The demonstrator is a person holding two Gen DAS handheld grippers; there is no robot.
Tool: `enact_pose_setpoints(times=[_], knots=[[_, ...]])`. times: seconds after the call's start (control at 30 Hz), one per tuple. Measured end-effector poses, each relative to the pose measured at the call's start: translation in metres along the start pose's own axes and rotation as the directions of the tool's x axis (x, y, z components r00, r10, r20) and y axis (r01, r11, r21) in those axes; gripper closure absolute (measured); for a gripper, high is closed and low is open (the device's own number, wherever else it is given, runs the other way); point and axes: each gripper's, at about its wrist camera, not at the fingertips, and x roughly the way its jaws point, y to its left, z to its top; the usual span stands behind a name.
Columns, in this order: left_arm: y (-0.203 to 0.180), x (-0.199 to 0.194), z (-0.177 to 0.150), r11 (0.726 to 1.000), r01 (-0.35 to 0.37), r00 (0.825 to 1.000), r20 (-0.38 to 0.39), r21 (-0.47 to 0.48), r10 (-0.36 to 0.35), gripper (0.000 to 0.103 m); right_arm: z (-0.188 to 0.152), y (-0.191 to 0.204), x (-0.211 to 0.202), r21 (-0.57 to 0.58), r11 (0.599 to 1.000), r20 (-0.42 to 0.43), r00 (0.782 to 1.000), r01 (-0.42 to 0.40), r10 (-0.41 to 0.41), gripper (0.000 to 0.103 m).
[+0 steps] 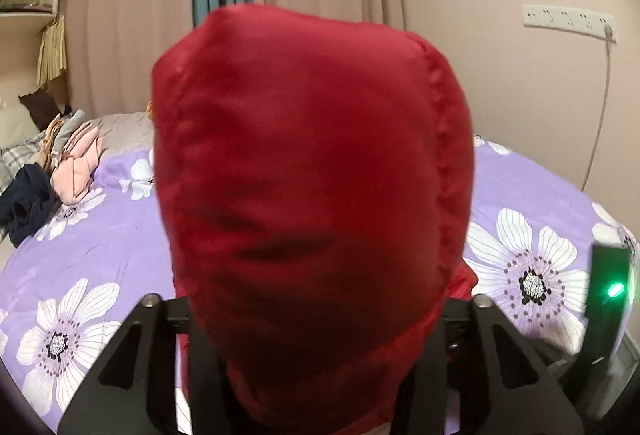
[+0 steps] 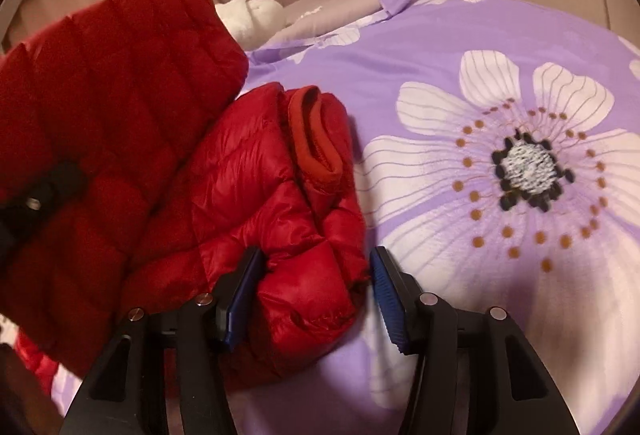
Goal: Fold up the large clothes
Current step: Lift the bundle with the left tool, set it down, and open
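Observation:
A red down jacket (image 2: 280, 195) lies part-folded on the purple flowered bedspread (image 2: 500, 55), its cuff (image 2: 316, 139) turned up. My right gripper (image 2: 318, 259) stands open around the jacket's near fold; the left blue pad (image 2: 244, 291) touches the fabric and the right pad (image 2: 386, 287) is just clear of it. Another panel of the jacket (image 2: 108, 95) is lifted at the left, over my left gripper (image 1: 316, 299). In the left wrist view that red panel (image 1: 312, 155) rises between the jaws, fills the middle and hides both fingertips.
A pile of pink and grey clothes (image 1: 78, 163) and a dark navy garment (image 1: 28, 203) lie at the bed's far left. A white fluffy item (image 2: 248, 15) sits near the head. A wall power strip (image 1: 568, 21) with a cable, and curtains (image 1: 132, 15), stand behind.

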Motion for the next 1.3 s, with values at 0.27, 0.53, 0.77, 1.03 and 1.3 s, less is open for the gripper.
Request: enact_pose_setpoints(times=[0.27, 0.53, 0.77, 1.03, 1.3], knots=[[0.01, 0.018, 0.005, 0.991, 0.049, 0.994, -0.089, -0.122, -0.06, 0.026, 0.019, -0.014, -0.05, 0.04, 0.994, 0.096, 0.99, 0.097, -0.101, 0.044], [-0.01, 0.029, -0.006, 0.995, 0.032, 0.981, -0.188, -0.099, -0.051, 0.022, 0.021, -0.007, -0.06, 0.016, 0.997, 0.078, 0.994, 0.082, -0.083, 0.042], [-0.023, 0.055, -0.025, 0.997, 0.077, 0.96, -0.267, -0.029, -0.082, 0.02, 0.021, -0.014, -0.068, 0.023, 0.993, 0.082, 0.99, 0.114, -0.116, 0.039], [-0.019, 0.066, -0.03, 0.996, 0.08, 0.952, -0.299, 0.028, -0.068, 0.017, 0.022, -0.024, -0.076, 0.053, 0.99, 0.078, 0.988, 0.129, -0.132, 0.039], [0.005, 0.007, -0.021, 0.973, 0.231, 0.942, -0.248, -0.016, -0.228, 0.012, 0.031, -0.01, -0.086, 0.072, 0.996, 0.089, 0.995, 0.044, -0.051, 0.03]])
